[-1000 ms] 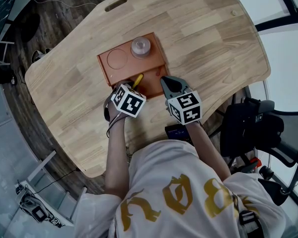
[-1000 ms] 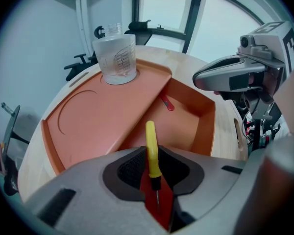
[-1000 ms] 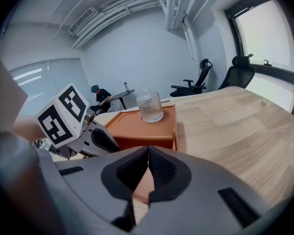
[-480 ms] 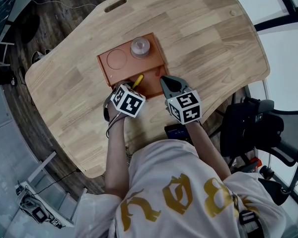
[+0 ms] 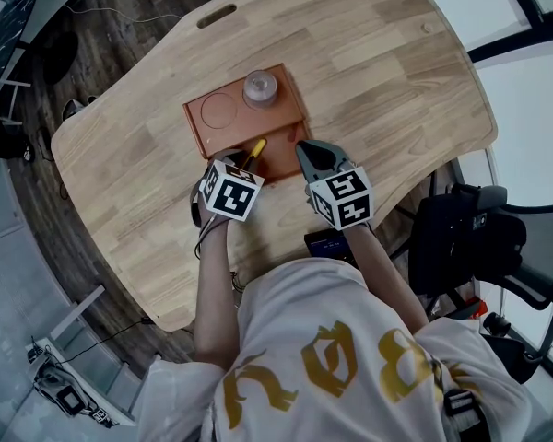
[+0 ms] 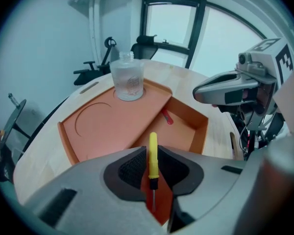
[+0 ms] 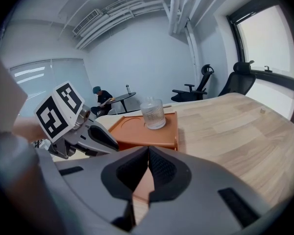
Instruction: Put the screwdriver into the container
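The left tool (image 5: 243, 162) is clenched on the screwdriver (image 6: 152, 153), gripping it near the dark collar so the yellow handle points forward and the thin metal shaft runs back towards the tool's body. The handle hangs over the near edge of the orange container (image 6: 99, 129), above its sunken compartment (image 6: 188, 127). A small red item (image 6: 167, 117) lies against the far wall of that compartment; whether it would meet the screwdriver cannot be told. On the container's raised flat part, a clear glass bottle (image 6: 127, 81) stands upright at the far corner, well apart from the screwdriver, beside a bare round recess. The right tool (image 7: 148, 151) has its jaws pressed together with nothing between them, and it sits just beside the container's right near corner, close to the left tool on its right. The wooden desk (image 5: 387, 58) is bare around the container on the far side and to the right, giving open room there. The container lies nearer to the desk's front edge, where the person stands. A dark object (image 5: 329, 244) sits at that edge below the right tool. Beyond the desk's right edge is a black office chair (image 5: 484, 238), and dark wood flooring shows at the left.
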Demonstrator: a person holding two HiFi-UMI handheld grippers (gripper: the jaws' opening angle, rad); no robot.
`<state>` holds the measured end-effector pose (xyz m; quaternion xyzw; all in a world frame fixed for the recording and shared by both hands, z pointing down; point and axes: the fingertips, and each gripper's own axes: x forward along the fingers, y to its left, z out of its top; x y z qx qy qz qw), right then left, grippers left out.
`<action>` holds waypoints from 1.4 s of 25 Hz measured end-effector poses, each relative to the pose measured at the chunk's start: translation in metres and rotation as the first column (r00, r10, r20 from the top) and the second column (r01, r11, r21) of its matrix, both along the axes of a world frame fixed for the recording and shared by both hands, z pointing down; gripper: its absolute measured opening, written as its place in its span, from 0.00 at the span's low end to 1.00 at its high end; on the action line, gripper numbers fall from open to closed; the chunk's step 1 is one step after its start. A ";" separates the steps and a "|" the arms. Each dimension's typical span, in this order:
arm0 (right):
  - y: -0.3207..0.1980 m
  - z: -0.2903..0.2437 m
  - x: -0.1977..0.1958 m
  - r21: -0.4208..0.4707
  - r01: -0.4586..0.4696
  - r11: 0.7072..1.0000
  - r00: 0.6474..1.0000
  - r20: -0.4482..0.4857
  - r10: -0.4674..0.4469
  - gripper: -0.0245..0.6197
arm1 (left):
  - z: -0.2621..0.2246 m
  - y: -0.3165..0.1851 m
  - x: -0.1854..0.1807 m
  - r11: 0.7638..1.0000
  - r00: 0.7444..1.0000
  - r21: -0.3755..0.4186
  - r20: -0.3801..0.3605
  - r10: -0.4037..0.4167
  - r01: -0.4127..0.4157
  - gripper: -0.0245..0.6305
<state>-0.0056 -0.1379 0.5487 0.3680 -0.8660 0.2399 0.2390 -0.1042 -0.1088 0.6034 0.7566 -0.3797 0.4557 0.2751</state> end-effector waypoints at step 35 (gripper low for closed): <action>0.082 -0.097 0.014 0.272 -0.004 0.962 0.998 0.059 -0.012 0.05 | -0.178 0.085 -0.028 0.694 0.844 0.527 -0.486 -0.227 0.490 0.05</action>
